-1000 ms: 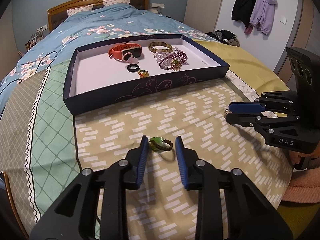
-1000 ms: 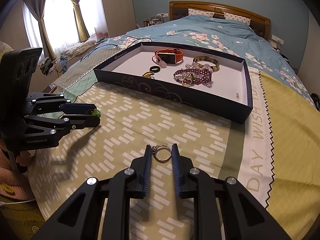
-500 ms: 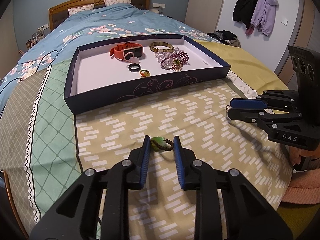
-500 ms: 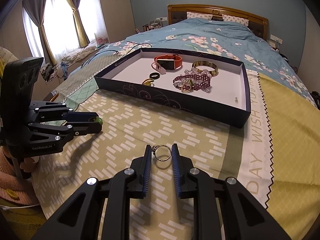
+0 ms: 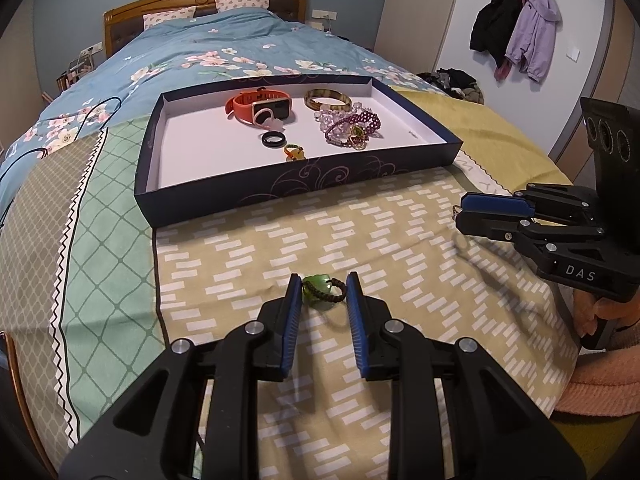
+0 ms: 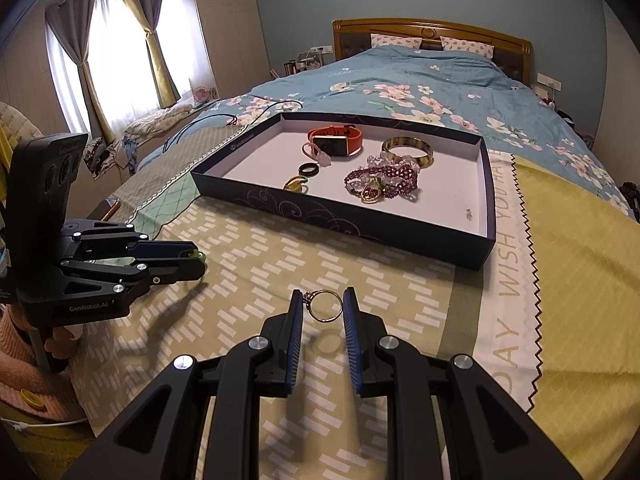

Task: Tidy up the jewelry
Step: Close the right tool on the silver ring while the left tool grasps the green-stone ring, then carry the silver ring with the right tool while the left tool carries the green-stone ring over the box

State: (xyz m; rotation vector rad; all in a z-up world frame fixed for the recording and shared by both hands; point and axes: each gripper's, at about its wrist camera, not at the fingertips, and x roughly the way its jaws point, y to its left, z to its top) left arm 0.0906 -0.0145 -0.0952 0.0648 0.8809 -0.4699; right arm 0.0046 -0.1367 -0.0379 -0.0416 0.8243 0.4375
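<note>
My left gripper is shut on a ring with a green stone and a brown braided band, held just above the bedspread over its own shadow. My right gripper is shut on a thin silver ring, also lifted off the cloth. Each gripper shows in the other's view: the left gripper at the left, the right gripper at the right. Ahead lies a dark blue tray with a white floor, holding an orange watch, a bangle, purple bead bracelets, a black ring and a yellow-green ring.
The tray rests on a patterned bedspread over a floral blue duvet. A black cable lies on the bed left of the tray. Coats hang on the far wall. A person's hand and pink sleeve hold the right gripper.
The left jaws have narrowed onto the green ring that lay between them. The right gripper has kept its hold on the silver ring and has barely shifted.
</note>
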